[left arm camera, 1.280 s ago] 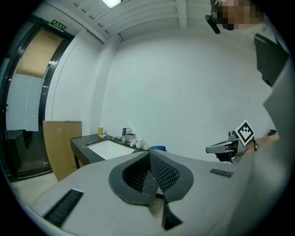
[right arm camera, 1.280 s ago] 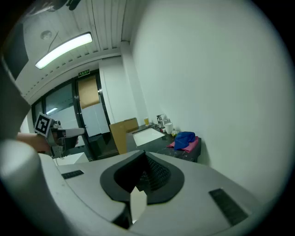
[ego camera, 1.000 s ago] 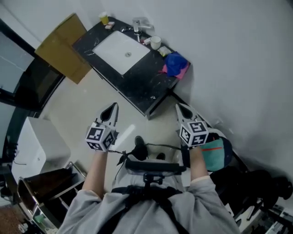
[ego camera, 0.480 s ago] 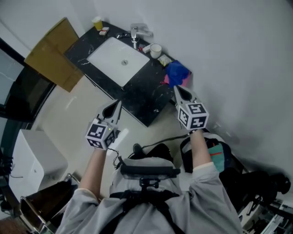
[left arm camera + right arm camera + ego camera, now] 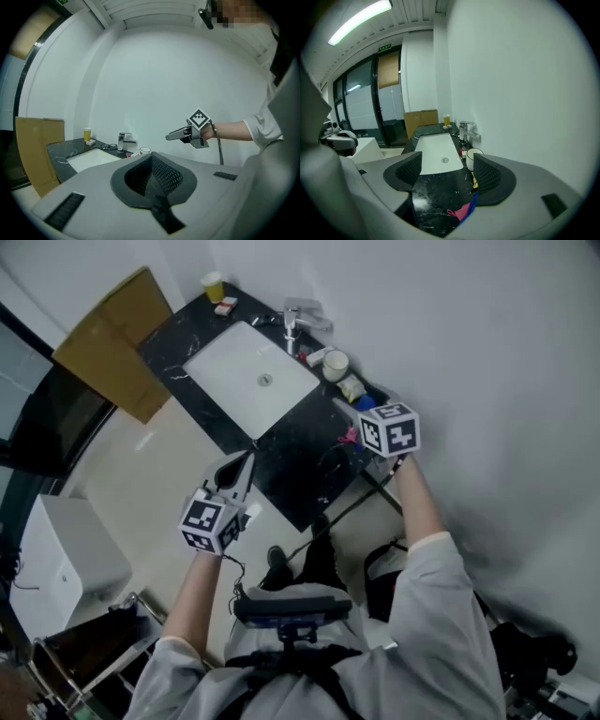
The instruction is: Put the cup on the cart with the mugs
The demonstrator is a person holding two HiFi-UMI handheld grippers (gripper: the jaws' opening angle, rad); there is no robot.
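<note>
A white cup (image 5: 335, 365) stands on the black marble counter (image 5: 300, 451) just right of the faucet (image 5: 292, 317). My right gripper (image 5: 347, 409) hangs over the counter's right end, pointing at the cup from a short way off. In the right gripper view the cup (image 5: 474, 158) shows just past the right pad. The right gripper's (image 5: 447, 176) jaws are opening, with nothing between them. My left gripper (image 5: 244, 462) stays back at the counter's near edge. Its jaws (image 5: 152, 180) are shut and empty.
A white sink basin (image 5: 251, 367) fills the counter's middle, and a yellow cup (image 5: 214, 286) stands at its far end. A blue and pink cloth (image 5: 464, 208) lies under my right gripper. Cardboard (image 5: 112, 343) leans by the counter's left end. A white cabinet (image 5: 66, 549) stands left.
My right arm has reached forward over the counter toward the white cup. The left gripper has barely moved. The person has stepped closer to the counter.
</note>
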